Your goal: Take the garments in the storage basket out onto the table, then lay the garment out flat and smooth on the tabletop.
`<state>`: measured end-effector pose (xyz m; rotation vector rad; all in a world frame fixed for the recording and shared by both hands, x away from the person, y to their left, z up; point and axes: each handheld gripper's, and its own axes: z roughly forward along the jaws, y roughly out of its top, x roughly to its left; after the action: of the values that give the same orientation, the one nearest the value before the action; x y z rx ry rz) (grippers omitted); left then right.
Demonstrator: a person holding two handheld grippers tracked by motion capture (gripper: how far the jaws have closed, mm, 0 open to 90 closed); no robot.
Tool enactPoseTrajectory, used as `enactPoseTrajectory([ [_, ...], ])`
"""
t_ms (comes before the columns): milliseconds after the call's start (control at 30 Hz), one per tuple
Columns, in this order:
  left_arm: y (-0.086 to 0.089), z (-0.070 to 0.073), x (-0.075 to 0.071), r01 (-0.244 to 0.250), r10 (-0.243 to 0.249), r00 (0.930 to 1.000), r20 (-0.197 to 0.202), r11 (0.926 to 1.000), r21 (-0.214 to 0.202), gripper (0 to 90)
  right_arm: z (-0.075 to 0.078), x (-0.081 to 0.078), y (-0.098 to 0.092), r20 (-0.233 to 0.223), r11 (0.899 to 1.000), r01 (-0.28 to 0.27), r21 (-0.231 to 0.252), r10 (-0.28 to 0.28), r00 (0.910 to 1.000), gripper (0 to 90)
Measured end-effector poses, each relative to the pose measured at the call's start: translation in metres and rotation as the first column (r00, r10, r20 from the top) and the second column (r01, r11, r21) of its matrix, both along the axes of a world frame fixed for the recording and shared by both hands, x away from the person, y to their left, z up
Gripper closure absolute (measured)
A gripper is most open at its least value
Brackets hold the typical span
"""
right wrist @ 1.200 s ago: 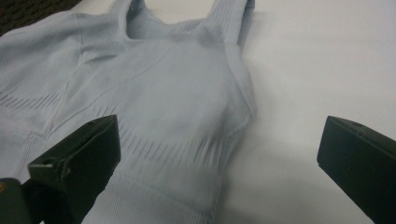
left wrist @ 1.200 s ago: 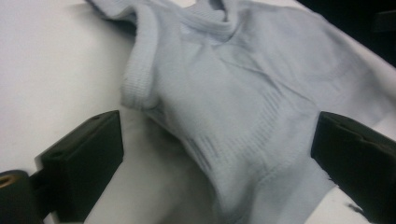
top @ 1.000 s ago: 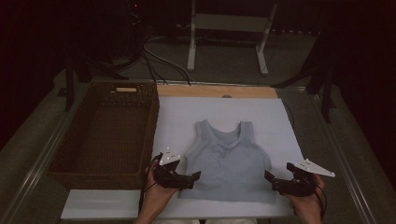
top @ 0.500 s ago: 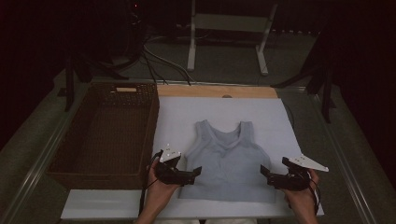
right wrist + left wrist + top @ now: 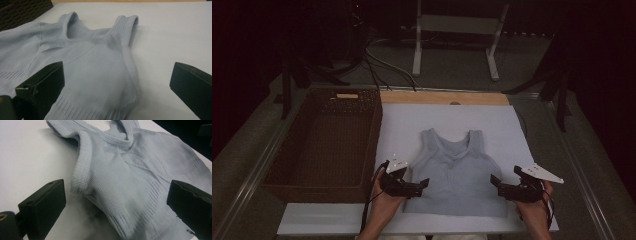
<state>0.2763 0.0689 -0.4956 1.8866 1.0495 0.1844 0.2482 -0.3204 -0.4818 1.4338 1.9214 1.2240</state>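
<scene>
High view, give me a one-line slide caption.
Two open hand-held grippers, left and right, flank a pale blue tank top lying flat beside a wicker basket.

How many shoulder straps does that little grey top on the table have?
2. The left strap and the right strap lie flat at the far end of the grey top, on either side of the neckline, away from both grippers.

Both forearms come in from the near edge, each hand holding a gripper low and level. The left gripper points right and the right gripper points left, facing each other well apart. Both have their jaws spread wide.
</scene>
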Motion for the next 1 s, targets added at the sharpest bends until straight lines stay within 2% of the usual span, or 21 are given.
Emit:
enactPoseTrajectory([
  [467, -0.002, -0.005, 0.003, -0.011, 0.011, 0.9998, -0.014, 0.9999, 0.003, 3.8, 0.000, -0.001, -0.004, 0.013, 1.000, 0.015, 0.006, -0.015, 0.9998, 0.0],
  [767, -0.001, -0.010, 0.004, -0.012, 0.012, 0.9985, -0.054, 0.9999, -0.001, 4.2, -0.007, 0.001, -0.002, -0.016, 1.000, 0.006, -0.009, -0.006, 0.9999, 0.0],
  [967, 0.000, -0.012, 0.003, -0.011, 0.011, 0.9979, -0.064, 0.9999, 0.007, 4.6, -0.011, 0.002, -0.005, -0.030, 0.999, 0.012, -0.030, -0.013, 0.9995, 0.0],
  [1000, 0.001, -0.012, 0.002, -0.015, 0.015, 0.9981, -0.059, 0.9999, 0.006, 8.9, -0.012, 0.003, -0.005, -0.033, 1.000, 0.012, -0.029, -0.013, 0.9994, 0.0],
])
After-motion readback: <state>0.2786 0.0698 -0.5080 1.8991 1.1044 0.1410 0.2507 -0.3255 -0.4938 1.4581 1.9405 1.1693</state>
